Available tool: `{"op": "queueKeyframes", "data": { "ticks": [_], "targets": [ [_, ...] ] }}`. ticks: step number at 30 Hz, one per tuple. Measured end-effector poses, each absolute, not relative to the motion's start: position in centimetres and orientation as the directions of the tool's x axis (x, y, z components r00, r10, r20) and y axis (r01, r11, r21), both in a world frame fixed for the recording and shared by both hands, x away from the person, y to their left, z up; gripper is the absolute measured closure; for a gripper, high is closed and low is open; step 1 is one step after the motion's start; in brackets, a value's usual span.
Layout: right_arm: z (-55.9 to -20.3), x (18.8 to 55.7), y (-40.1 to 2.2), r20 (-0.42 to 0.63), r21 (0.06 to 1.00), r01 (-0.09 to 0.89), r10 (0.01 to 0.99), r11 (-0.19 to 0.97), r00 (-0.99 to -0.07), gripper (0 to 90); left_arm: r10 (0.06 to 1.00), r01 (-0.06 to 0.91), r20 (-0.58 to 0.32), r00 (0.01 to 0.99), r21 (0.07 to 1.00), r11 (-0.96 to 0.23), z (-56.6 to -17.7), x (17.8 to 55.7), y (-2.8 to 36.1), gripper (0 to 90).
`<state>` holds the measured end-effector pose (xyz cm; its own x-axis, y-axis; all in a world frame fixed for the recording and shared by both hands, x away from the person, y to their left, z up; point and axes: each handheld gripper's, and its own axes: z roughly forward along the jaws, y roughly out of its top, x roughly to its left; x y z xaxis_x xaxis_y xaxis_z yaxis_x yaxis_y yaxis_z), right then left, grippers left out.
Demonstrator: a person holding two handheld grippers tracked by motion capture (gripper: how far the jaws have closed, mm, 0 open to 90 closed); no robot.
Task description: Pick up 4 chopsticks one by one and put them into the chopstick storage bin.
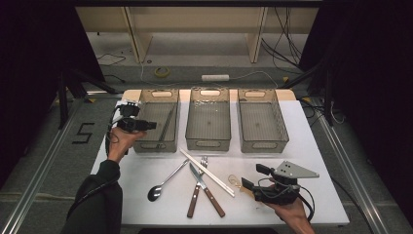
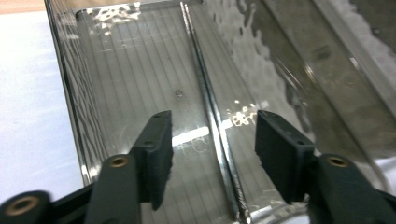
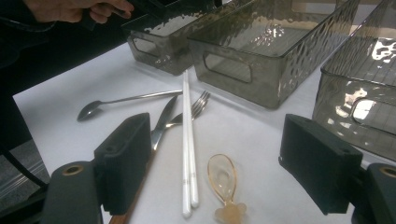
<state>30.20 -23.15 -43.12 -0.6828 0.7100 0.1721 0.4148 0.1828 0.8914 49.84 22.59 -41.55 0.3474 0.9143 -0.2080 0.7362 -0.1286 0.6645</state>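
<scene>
We are sorting cutlery into the bins, and the step in hand looks like a drop-off; our left gripper [image 1: 152, 125] hangs over the left bin [image 1: 144, 146] with its jaws parted and nothing pinched between them, while a pair of dark chopsticks [image 2: 212, 121] lies along the bin's floor just below, released. Our right gripper [image 1: 248, 185] waits near the table's front edge, jaws wide and holding nothing, facing the pieces left on the table [image 1: 311, 151]: a spoon [image 1: 168, 181], a fork [image 1: 197, 187], a knife [image 1: 207, 189], white chopsticks [image 1: 207, 172] and a small clear spoon [image 3: 224, 184]. The middle bin [image 1: 209, 144] and right bin [image 1: 263, 145] look empty; next, we judge, one gripper must come down on a single piece, closing on its handle without catching those crossed over it.
</scene>
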Motion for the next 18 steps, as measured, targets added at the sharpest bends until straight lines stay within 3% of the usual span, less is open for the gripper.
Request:
{"op": "queueKeyframes", "data": {
  "ticks": [8,18],
  "targets": [
    [-43.1,30.3,-23.1,0.174,0.888,0.420,0.707,0.188,-0.686,26.1,0.882,0.690,-0.253,0.397,0.716,-0.106,-40.6,46.7,22.3,31.4],
    [-43.0,30.7,-22.8,0.181,0.861,0.452,0.692,0.231,-0.698,27.0,0.850,0.645,-0.253,0.462,0.754,-0.126,-40.3,43.0,21.4,23.8]
  ]
}}
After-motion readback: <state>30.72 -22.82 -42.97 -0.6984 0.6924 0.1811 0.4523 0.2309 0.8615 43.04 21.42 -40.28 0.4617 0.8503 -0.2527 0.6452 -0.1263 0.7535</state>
